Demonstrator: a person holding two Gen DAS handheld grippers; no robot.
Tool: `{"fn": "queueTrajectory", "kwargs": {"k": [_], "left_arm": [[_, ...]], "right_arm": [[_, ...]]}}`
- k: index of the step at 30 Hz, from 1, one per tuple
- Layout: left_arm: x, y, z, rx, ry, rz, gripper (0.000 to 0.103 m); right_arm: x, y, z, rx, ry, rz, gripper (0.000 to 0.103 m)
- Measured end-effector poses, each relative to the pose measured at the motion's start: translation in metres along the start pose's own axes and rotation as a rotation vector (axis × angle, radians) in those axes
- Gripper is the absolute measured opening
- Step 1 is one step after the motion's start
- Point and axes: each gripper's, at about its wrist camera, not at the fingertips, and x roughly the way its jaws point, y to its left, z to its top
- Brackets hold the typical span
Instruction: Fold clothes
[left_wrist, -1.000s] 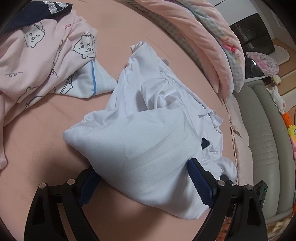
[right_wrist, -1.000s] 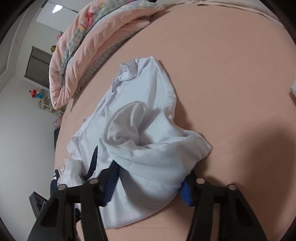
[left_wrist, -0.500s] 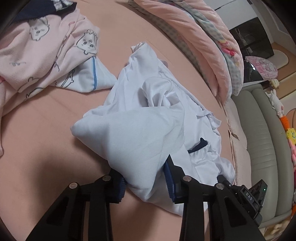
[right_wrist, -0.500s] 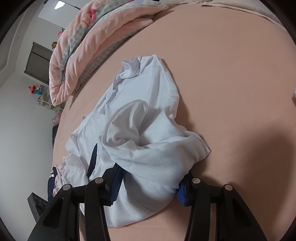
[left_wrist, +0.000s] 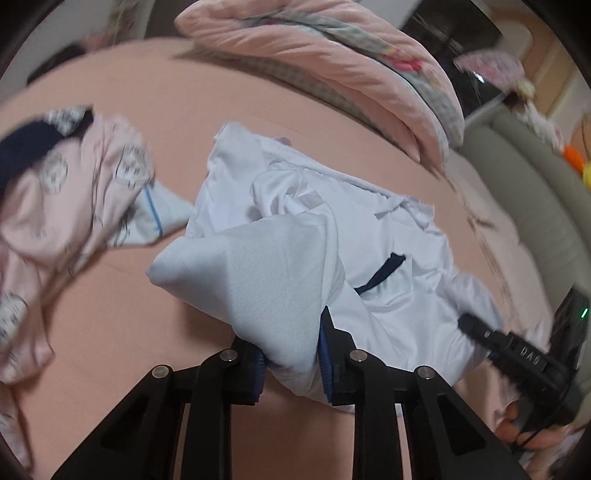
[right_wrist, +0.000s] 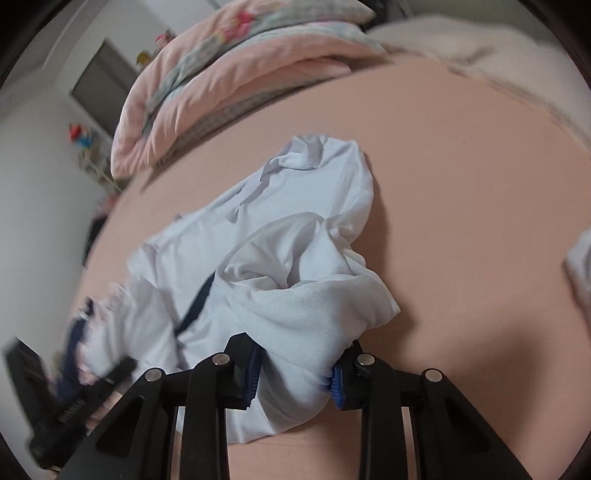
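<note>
The white garment (left_wrist: 303, 254) lies crumpled on the pink bed (left_wrist: 92, 302), nothing folded yet. My left gripper (left_wrist: 291, 354) and right gripper (right_wrist: 295, 373) have just been closing, each now pinching a bunched edge; spreading and folding remain.

I've got a white garment (left_wrist: 280, 266) with a navy trim strip (left_wrist: 380, 275) on a plain salmon-pink sheet (left_wrist: 110, 325). Both grippers are black with blue ribbed pads (left_wrist: 327, 365). To one side there's pale pink pyjama fabric (left_wrist: 70, 199) with a dark-outlined cartoon-face print, a white piece with a blue stripe (left_wrist: 155, 214), and something navy (left_wrist: 26, 144). The quilt (left_wrist: 332, 70) is pink with grey check and floral print. The couch (left_wrist: 535, 206) is grey-beige.
</note>
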Motion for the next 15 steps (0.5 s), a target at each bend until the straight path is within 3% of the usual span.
{"fn": "queueTrajectory", "kwargs": {"k": [9, 15], "left_arm": [[-0.023, 0.02, 0.002, -0.135, -0.03, -0.122, 0.019], [-0.033, 0.026, -0.006, -0.191, -0.004, -0.166, 0.019]], "right_arm": [[-0.028, 0.005, 0.0, -0.005, -0.045, -0.011, 0.023], [-0.04, -0.007, -0.006, 0.048, 0.0, 0.015, 0.023]]}}
